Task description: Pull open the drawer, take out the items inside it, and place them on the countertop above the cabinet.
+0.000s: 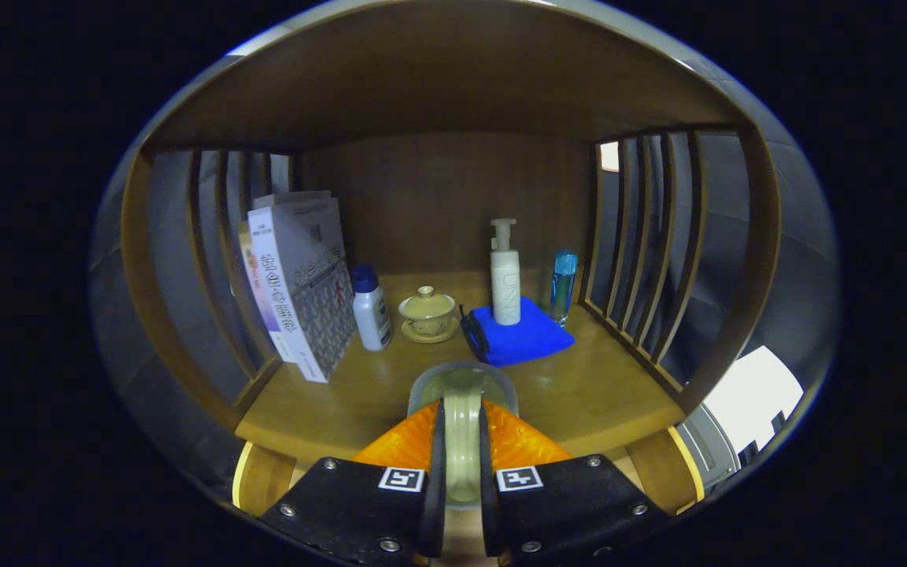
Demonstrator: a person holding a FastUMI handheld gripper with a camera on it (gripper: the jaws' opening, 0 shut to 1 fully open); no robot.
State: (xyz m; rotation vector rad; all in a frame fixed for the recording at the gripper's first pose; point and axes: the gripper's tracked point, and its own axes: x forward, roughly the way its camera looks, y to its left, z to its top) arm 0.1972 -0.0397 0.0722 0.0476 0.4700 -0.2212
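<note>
Jaws clamped on one pale roll (pixel 462 441), countertop (pixel 579 394) beyond holding two books (pixel 300 283), three bottles (pixel 505 276), one lidded cup (pixel 427 311)

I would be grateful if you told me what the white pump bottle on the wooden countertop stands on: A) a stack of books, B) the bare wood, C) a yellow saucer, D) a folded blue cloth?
D: the white pump bottle stands upright on the folded blue cloth, beyond the gripper, whose orange fingers are shut on a pale translucent cup.
</note>
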